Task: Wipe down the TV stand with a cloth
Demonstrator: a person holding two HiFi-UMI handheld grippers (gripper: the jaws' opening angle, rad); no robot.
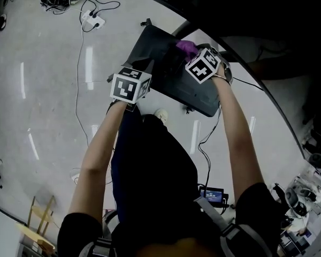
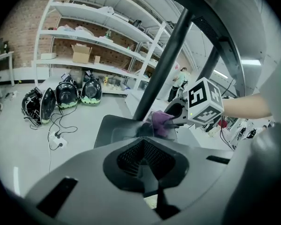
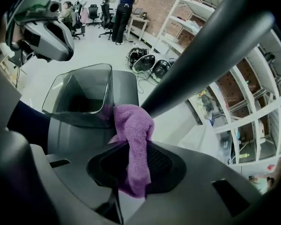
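Note:
The TV stand has a dark base (image 1: 166,82) on the floor and a black slanted pole (image 3: 201,55). My right gripper (image 3: 131,158) is shut on a purple cloth (image 3: 133,139), which presses against the foot of the pole beside a smoky clear tray (image 3: 79,95) on the base. In the head view the cloth (image 1: 186,48) shows at the base's far edge, just ahead of the right gripper (image 1: 191,55). My left gripper (image 2: 143,149) is shut on nothing and hovers over the near left side of the base (image 2: 114,130). It faces the pole (image 2: 164,64) and the cloth (image 2: 161,122).
A power strip (image 1: 92,19) and cables lie on the grey floor to the left. A small screen device (image 1: 213,195) sits on the floor at the right. White shelves (image 2: 84,46) and dark bags (image 2: 65,95) line the brick wall. People (image 3: 124,6) stand far back.

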